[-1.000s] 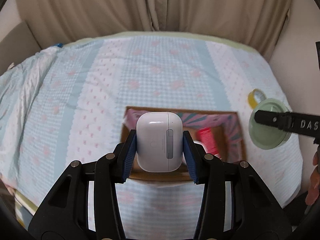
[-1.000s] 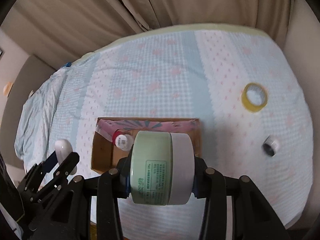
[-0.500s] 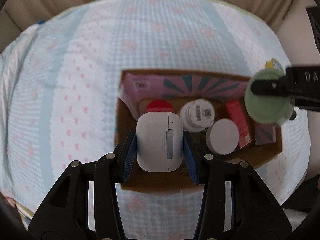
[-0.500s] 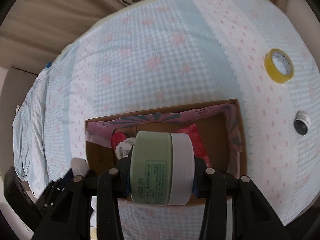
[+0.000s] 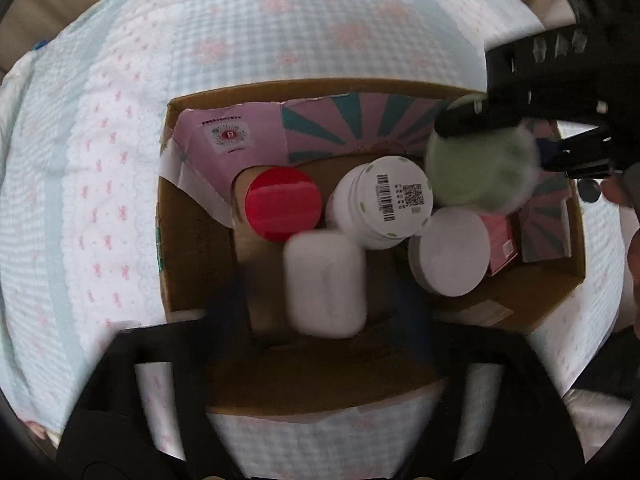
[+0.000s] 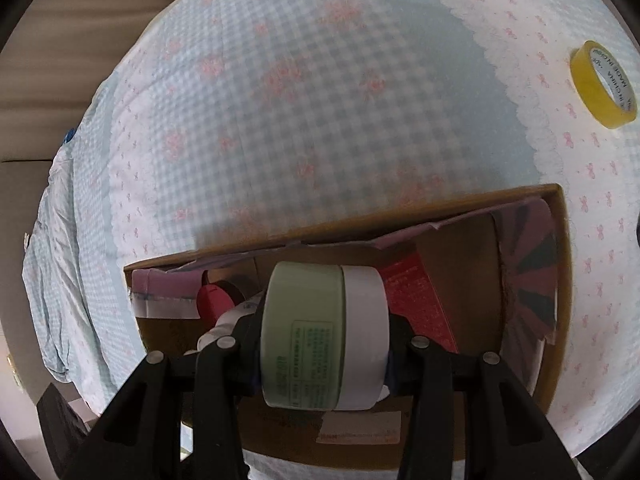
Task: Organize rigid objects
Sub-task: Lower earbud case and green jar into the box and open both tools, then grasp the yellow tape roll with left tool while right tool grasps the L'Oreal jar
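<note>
Item one: white earbud case (image 5: 325,285), a smooth, rounded plastic shell. Judged light, stiff and slippery; best gripped across its flat faces, not the curved ends. It shows blurred, low in the cardboard box (image 5: 200,264), just in front of the red-lidded jar (image 5: 283,204) and the barcoded white bottle (image 5: 384,200). The left gripper (image 5: 324,320) has just been opening and its jaws stand wide, both pads clear of the case.

Item two: green jar with a white lid (image 6: 324,336), a squat cylinder. Judged rigid and moderately heavy with smooth sides; the end-to-end hold, base and lid top against the pads, suits it. The right gripper (image 6: 323,354) clamps it, its jaws just starting to ease apart, over the box's right half.

Views: the left wrist shows the box contents from above, including a white round tin (image 5: 450,251) and a pink carton (image 5: 500,240), plus the jar's green base. The right wrist alone shows the jar's label, the yellow tape roll (image 6: 602,84) well apart on the bedspread (image 6: 320,100), and the pad contact.
</note>
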### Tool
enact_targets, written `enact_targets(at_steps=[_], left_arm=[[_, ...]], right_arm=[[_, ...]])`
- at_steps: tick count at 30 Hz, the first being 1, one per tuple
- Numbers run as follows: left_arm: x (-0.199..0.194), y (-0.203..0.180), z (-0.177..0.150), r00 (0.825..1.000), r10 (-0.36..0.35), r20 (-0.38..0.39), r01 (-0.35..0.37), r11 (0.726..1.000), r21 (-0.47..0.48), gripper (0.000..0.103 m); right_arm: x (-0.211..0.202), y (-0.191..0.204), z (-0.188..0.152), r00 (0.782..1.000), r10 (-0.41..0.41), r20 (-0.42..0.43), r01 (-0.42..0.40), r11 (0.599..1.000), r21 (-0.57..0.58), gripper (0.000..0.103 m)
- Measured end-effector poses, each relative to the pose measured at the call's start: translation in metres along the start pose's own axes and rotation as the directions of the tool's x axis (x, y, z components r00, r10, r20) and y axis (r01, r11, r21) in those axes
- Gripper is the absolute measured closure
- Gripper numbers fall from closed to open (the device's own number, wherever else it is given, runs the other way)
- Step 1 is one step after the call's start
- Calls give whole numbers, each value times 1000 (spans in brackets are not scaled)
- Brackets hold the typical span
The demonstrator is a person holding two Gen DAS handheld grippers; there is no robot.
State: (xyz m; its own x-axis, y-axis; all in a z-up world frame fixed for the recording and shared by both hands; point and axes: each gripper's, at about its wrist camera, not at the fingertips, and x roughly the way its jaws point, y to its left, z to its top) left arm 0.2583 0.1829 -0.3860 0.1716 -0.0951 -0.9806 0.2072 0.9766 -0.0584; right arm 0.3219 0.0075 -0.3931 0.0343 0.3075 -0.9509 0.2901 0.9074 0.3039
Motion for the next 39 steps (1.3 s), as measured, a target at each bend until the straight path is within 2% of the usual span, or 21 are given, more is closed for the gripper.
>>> enact_targets(at_steps=[2, 3, 4, 7, 13, 21, 27, 32, 35, 39], left_arm=[[-6, 1, -2, 1000, -11, 25, 11, 1000, 1, 0], [-8, 1, -3, 1000, -10, 26, 10, 1000, 1, 0], [-9, 2, -4, 1000, -5, 28, 5, 1000, 0, 0], [-12, 4, -8, 1000, -6, 31, 7, 1000, -18, 0], [-29, 10, -18, 999, -1, 49, 4, 999, -44, 0], [-79, 10, -30, 991, 6, 135, 1, 999, -49, 0], [-122, 7, -33, 976, 39, 216, -36, 999, -17, 0], [-154, 0, -30, 960, 35, 277, -35, 999, -6, 0], [-171, -17, -27, 943, 41, 331, -47, 999, 10, 0], [-188, -55, -18, 931, 12, 365, -36, 998, 58, 0]], right_arm=[[-4, -5, 0, 1000, 4, 11, -4, 999, 45, 31], [-6, -6, 0, 999, 11, 31, -13, 999, 53, 7], [-9, -7, 0, 999, 17, 52, -19, 999, 48, 0], [-12, -6, -3, 999, -2, 53, 2, 1000, -1, 0], [-25, -5, -10, 996, -1, 84, 3, 1000, -21, 0], [-62, 7, -30, 989, 33, 147, -28, 999, -36, 0], [-104, 12, -58, 979, 30, 201, -15, 997, -77, 0], [-146, 4, -86, 963, -7, 270, 40, 992, -116, 0], [-172, -11, -103, 950, -23, 312, 70, 988, -139, 0], [-209, -48, -123, 925, -37, 378, 97, 985, -143, 0]])
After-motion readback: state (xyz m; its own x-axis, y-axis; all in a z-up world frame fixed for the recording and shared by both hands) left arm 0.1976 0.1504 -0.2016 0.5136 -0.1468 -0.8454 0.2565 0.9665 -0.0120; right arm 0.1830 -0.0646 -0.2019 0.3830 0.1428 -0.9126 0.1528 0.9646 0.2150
